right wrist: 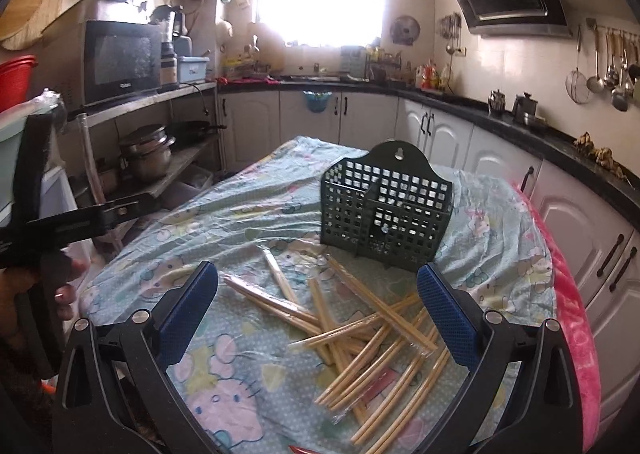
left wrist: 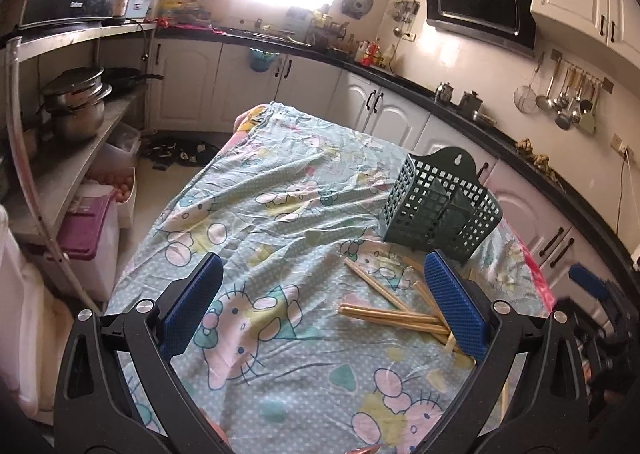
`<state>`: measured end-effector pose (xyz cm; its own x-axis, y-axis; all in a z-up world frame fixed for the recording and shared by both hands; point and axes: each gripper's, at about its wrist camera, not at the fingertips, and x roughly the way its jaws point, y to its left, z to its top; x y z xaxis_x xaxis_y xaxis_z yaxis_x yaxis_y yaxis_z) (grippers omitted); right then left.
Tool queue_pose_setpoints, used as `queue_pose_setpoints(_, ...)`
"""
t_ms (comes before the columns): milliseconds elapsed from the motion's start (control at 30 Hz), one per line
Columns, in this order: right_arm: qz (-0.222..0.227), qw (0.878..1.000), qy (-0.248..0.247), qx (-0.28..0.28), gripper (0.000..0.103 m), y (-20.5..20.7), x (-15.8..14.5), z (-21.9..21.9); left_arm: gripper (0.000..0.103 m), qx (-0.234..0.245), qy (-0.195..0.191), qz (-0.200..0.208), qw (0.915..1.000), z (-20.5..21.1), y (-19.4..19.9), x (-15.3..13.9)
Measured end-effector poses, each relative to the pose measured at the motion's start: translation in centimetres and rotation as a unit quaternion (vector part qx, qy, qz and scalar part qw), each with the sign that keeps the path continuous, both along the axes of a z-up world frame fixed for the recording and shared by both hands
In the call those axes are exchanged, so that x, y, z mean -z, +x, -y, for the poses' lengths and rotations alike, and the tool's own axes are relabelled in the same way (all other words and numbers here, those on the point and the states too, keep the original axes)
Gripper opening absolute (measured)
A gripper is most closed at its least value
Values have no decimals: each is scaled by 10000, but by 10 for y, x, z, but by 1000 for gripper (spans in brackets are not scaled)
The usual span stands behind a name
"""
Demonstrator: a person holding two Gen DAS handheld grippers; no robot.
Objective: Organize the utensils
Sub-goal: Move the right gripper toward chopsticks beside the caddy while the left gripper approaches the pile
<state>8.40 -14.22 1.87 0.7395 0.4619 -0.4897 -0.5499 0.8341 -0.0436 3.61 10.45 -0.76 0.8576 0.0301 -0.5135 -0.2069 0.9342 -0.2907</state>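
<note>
the right gripper [right wrist: 318,292] hangs over the table with its blue-padded fingers [right wrist: 448,308] spread wide and nothing between them. the pile of bamboo chopsticks [right wrist: 360,338] lies loose on the cartoon-print tablecloth [right wrist: 248,214] directly under and just ahead of it, sticks crossing one another at all angles, some in clear wrappers; the pile spreads from below the left finger across to the right finger, and a few sticks run out of view at the bottom edge. none of them touches the pads as far as the view shows.

the left gripper [left wrist: 324,290] is also released, its fingers [left wrist: 194,302] wide apart and holding nothing. it sits to the left of the pile: in its view the chopsticks [left wrist: 394,314] lie toward the right finger and partly behind it, while the cloth [left wrist: 280,194] between the fingers is mostly bare. in the right wrist view the left gripper [right wrist: 36,174] shows at the far left edge, held by a hand [right wrist: 24,286].

beyond the pile stands a dark green lattice utensil holder [right wrist: 384,210] with a hanging tab at the back, upright on the cloth, its base just past the far ends of the nearest sticks. a divider splits it into two compartments, and no chopstick is visible in either; the same holder [left wrist: 440,202] appears in the left wrist view just ahead of the right finger.
</note>
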Motion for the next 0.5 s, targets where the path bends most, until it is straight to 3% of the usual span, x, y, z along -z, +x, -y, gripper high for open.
queue_pose_setpoints(300, -290, 9990, -303, 146, 97, 52, 18, 2, 92, 581, -350, -382, 9970, 4, 15, 27)
queue_pose_setpoints(367, -358, 9986, -367, 157, 97, 61, 24, 2, 89, 738, -316, -486, 9956, 9, 20, 35)
queue_pose_setpoints(500, -443, 9976, -505, 172, 97, 77, 33, 1, 70, 983, -325, -692, 9922, 18, 31, 48)
